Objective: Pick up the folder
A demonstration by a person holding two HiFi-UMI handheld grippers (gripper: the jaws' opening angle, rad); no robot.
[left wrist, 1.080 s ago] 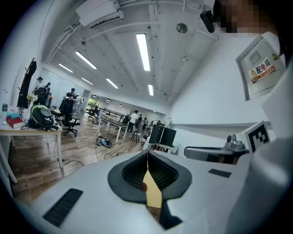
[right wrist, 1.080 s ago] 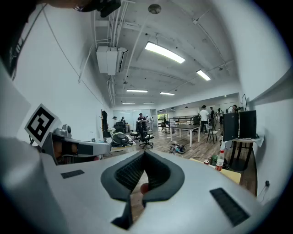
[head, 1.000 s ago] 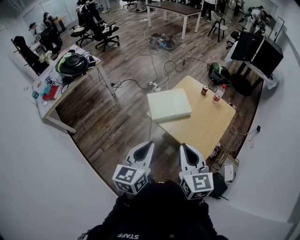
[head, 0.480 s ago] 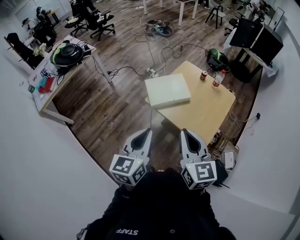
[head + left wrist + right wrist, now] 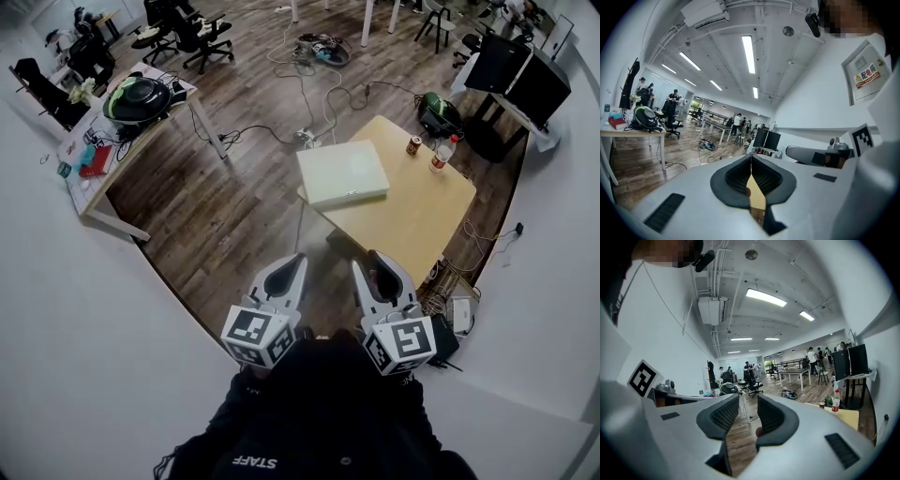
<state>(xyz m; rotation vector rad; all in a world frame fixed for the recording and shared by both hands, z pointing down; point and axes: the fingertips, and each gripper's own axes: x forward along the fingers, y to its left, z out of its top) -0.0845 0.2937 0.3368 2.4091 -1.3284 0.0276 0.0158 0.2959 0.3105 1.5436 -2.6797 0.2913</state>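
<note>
1. Your left gripper (image 5: 292, 266) is pressed together with nothing in it. The left gripper view shows its pads meeting in one line (image 5: 751, 163).
2. Your right gripper (image 5: 378, 272) is opening. In the right gripper view only floor shows in the gap between its pads (image 5: 747, 411).
3. Both grippers hang close in front of you over the wood floor, well apart from the table (image 5: 422, 220). Neither touches anything.
4. The folder (image 5: 343, 172) lies flat at the table's left corner, as the head view shows it. It is closed and pale, and its left edge seems to reach or just pass the table edge.
5. A can (image 5: 413, 145) and a bottle (image 5: 442, 155) stand near the table's far edge, beside the folder but apart from it.
6. Expect the folder to be light, thin and wide, with a smooth cover. Pinched at one corner it would likely sag or swing, and the cover could slide between the pads.
7. Because it lies flat, a jaw will not get under it mid-table. Take it where an edge meets or overhangs the table edge, one jaw under and one over.
8. Grip along a long edge near its middle, or use both grippers on opposite edges to keep it level.
9. I cannot tell from here which edge is the spine.
</note>
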